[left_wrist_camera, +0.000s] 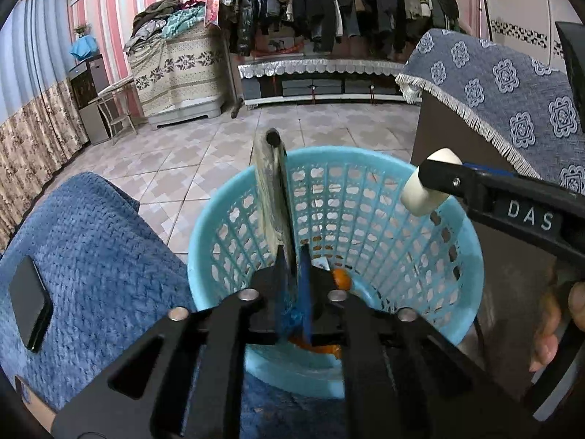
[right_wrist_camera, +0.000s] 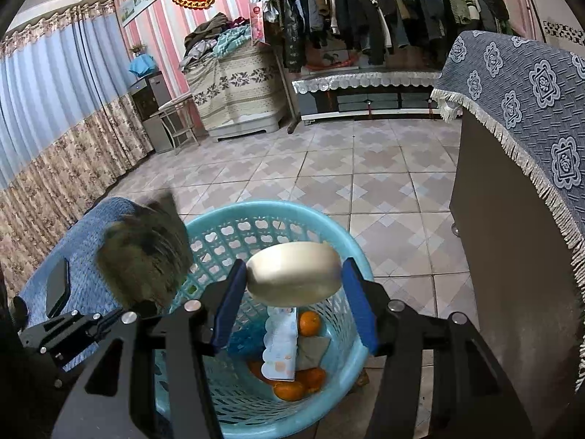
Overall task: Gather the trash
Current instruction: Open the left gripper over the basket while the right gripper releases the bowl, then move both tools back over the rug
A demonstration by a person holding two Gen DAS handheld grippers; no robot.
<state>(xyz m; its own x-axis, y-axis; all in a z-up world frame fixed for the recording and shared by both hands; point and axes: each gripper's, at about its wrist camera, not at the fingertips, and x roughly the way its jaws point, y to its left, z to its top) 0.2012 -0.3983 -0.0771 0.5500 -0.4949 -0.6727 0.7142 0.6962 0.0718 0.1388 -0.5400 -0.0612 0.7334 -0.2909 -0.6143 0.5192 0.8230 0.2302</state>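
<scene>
The right tongs point(right_wrist_camera: 294, 274) are closed on a pale oval piece point(right_wrist_camera: 292, 272), held crosswise directly above the blue basket point(right_wrist_camera: 340, 241). The left tongs point(left_wrist_camera: 292, 267) are clamped on a banana peel point(left_wrist_camera: 272, 186), upright over the same basket.

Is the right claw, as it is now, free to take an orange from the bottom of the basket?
Probably not yet. The right claw is shut on a white object above the basket, so it has no free grip. The oranges lie below it, partly under a paper carton.
</scene>
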